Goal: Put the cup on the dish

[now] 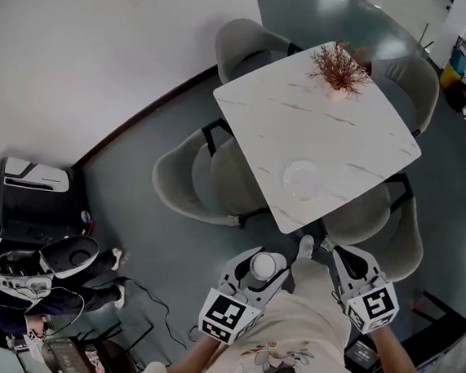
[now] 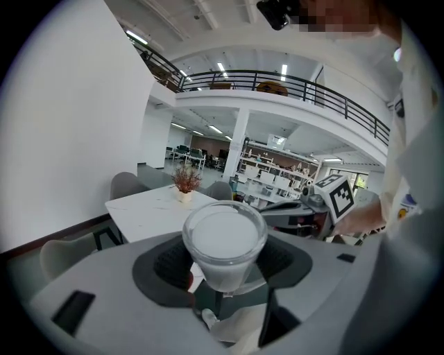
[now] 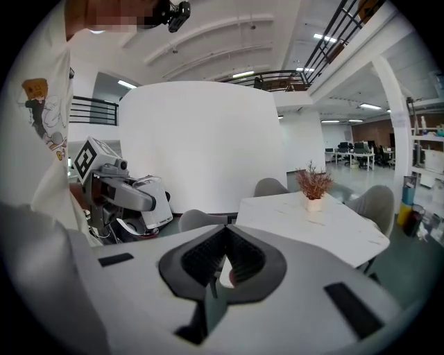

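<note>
A grey-blue floor (image 1: 150,243) runs along a white wall (image 1: 74,43) at far left. On the floor stands a square white surface (image 1: 305,119) with faint marble veins, turned so that one corner points at the person. Grey chairs (image 1: 186,177) are tucked in around it, some partly under its edges, and open floor lies between its near corner and the person.

A black and white machine (image 1: 29,195) stands well to the left, by the wall.

The left gripper (image 2: 223,267) is held near the person's body, short of the near corner, with its jaws pinching the cup between the ribbed pads. The right gripper (image 3: 225,258) is just to its right, jaws pressed together at the tips with nothing between them. Each gripper carries a cube (image 1: 227,315) with black and white square markers. The person's pale shirt (image 1: 283,346) has a cartoon print.

The dish (image 1: 303,180), round and pale, lies on the surface close to the near corner, inside both edges, with bare top all around it. A reddish plant (image 1: 340,67) in a small pot stands at the far corner, well apart from the dish.

The cup (image 1: 265,266) is white, upright and off the surface, near the dish but apart from it.
</note>
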Demonstrator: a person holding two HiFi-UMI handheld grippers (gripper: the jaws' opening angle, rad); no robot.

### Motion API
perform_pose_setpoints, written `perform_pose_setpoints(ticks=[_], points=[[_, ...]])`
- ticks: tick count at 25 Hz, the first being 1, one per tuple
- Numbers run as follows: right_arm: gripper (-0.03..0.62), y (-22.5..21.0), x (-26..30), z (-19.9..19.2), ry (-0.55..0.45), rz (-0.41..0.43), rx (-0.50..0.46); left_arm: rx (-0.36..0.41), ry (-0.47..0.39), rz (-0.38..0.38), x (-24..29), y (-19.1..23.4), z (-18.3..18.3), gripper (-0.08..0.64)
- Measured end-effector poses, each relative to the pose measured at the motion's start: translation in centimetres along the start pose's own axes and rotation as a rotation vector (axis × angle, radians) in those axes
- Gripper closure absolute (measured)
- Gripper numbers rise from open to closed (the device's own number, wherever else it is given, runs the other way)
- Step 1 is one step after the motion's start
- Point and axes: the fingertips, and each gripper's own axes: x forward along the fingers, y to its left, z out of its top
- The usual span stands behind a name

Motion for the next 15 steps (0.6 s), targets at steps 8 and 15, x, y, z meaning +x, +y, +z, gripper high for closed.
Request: perform_pose_setpoints(ticks=[8,15], points=[[0.588,-4.0,3.8,3.2,-0.027,0.079,-0.087,0.009,-0.009,0.016,5.3,2.2,3.5,0.292],[0.588,-6.5,6.2,3.7,0.003,0.151,-0.13,0.009,0.006,0.054,9.1,4.3,5.6,0.291]])
